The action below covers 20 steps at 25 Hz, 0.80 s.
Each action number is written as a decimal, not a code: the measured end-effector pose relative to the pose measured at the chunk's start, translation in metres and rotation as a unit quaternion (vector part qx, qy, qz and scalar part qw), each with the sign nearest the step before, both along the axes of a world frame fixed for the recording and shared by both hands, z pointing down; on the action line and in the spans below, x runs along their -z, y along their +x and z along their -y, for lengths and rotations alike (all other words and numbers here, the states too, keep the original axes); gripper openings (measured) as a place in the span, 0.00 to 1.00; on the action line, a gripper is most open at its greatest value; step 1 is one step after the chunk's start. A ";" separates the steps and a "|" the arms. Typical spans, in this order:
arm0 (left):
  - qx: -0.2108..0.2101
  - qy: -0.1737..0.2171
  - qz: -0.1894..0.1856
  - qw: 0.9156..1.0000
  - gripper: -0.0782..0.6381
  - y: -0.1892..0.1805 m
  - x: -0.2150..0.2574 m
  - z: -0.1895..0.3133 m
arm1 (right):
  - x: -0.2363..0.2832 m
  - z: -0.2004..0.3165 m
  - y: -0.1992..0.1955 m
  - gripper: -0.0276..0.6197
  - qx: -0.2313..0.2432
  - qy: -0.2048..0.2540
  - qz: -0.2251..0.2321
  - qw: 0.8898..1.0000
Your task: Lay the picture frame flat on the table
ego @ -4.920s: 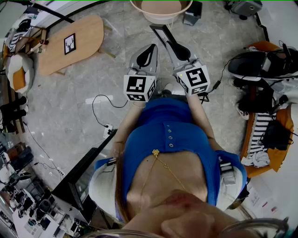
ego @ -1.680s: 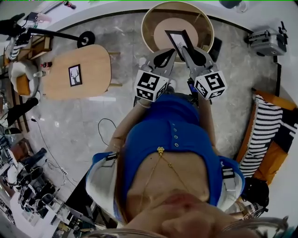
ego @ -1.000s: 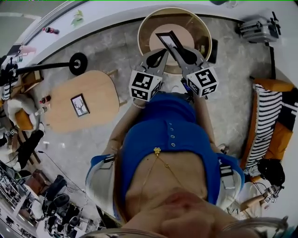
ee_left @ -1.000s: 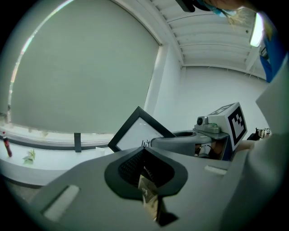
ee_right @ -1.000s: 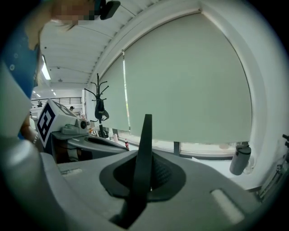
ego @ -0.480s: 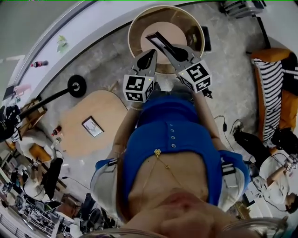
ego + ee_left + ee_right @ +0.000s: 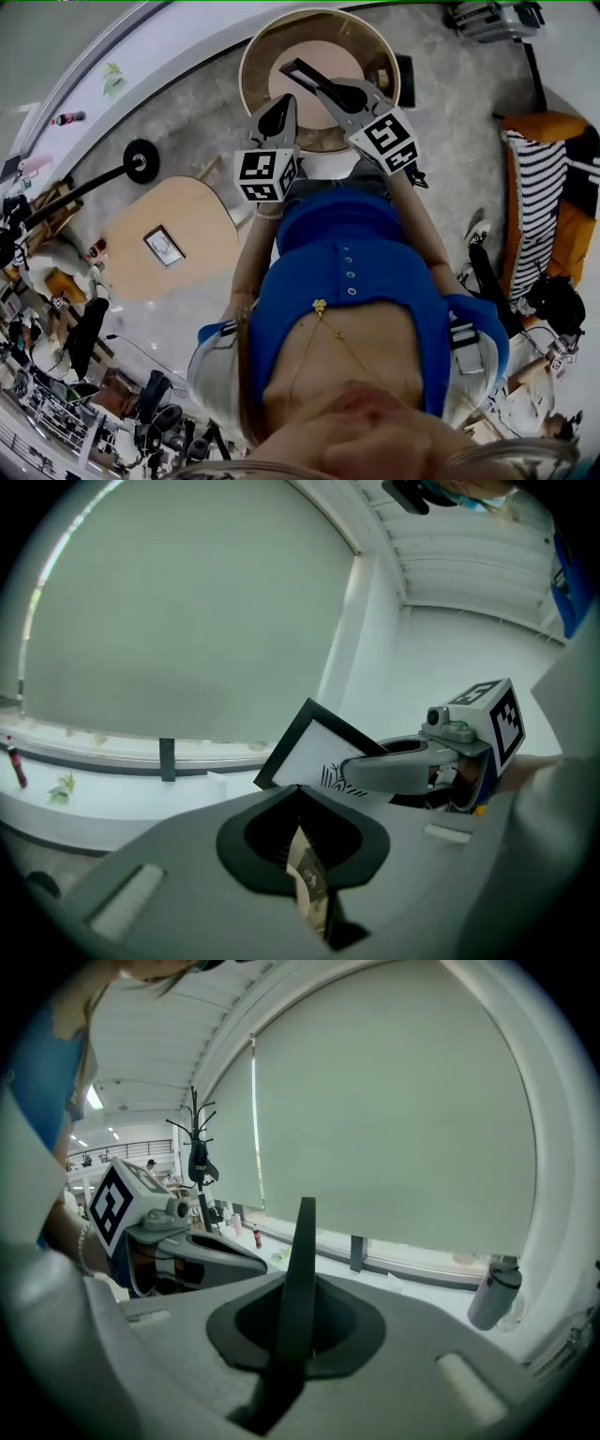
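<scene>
Picture frame [image 7: 302, 75] hangs in the air over the round wooden table [image 7: 251, 56], tilted and clear of the tabletop. The right gripper [image 7: 323, 87] pinches its black edge between nearly closed jaws. Just beside it, the left gripper [image 7: 284, 101] has its jaws pressed together on nothing, and the frame's white printed face shows in the left gripper view.

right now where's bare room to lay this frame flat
On the round table the top looks bare around the held picture frame; one small object sits near its right rim. The wooden table at left is bare except one small framed picture.
</scene>
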<state>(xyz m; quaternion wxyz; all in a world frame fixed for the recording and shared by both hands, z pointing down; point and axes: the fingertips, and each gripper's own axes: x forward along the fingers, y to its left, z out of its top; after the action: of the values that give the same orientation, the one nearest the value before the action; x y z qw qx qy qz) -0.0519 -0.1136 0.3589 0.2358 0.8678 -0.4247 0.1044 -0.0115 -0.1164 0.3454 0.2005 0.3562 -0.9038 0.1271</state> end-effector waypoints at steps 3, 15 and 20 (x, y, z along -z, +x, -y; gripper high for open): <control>0.068 -0.006 0.004 0.998 0.10 0.028 -0.013 0.012 | -0.013 0.014 0.032 0.08 0.038 -0.017 0.015 0.999; 0.080 -0.006 0.031 0.996 0.10 0.063 -0.035 0.032 | -0.051 0.033 0.047 0.08 0.082 -0.040 0.007 0.996; 0.070 -0.026 0.047 0.996 0.10 0.051 -0.065 0.026 | -0.080 0.032 0.027 0.08 0.085 -0.060 0.007 0.995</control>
<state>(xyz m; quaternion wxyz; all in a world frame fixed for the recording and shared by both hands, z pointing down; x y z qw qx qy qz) -0.0008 -0.1399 0.4244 0.2447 0.8236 -0.4925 0.1389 0.0154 -0.1484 0.4251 0.2248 0.2650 -0.9229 0.1661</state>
